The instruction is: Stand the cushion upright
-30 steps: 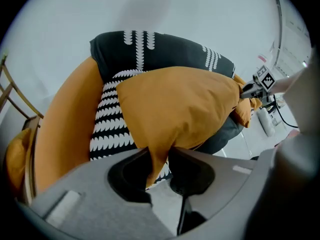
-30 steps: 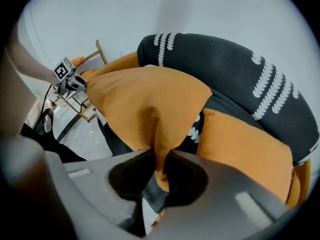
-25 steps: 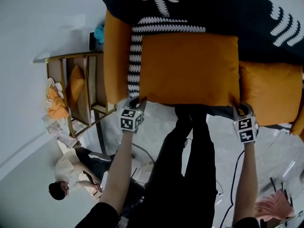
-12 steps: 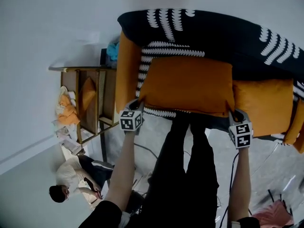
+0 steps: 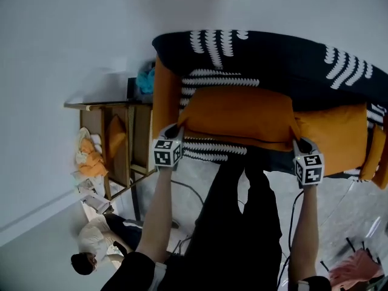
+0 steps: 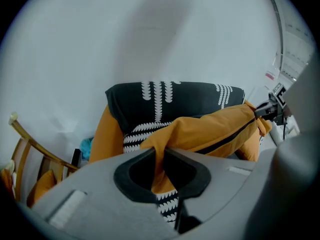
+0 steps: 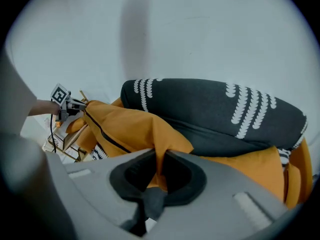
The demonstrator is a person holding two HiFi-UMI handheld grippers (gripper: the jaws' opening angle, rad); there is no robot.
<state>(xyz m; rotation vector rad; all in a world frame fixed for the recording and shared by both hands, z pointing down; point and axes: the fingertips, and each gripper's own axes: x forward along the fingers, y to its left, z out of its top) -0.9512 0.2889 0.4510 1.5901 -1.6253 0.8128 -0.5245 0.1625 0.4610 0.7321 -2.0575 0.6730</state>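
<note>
The left gripper (image 6: 159, 160) is clamped on a pinched corner of the rectangular orange fabric cushion (image 6: 212, 130), its jaws having just tightened further with the cloth between them. The right gripper (image 7: 159, 170) bites the opposite corner the same way, its jaws also lately drawn in on the fabric. From above, the left gripper (image 5: 173, 130) and right gripper (image 5: 301, 143) sit at the two near corners of the cushion (image 5: 237, 115), which hangs stretched between them, raised and tilted over the seat of the orange upholstered sofa (image 5: 339, 132). A dark line like a zip runs along the cushion's edge. Just behind it lies a black-and-white patterned pillow (image 5: 213, 79), and a black throw with white leaf-like rows (image 5: 273, 56) drapes the sofa's back. Beside the sofa's left arm stands a wooden open shelf unit (image 5: 118, 141) holding orange cloths. A person sits on the pale floor (image 5: 48, 247) near it.
</note>
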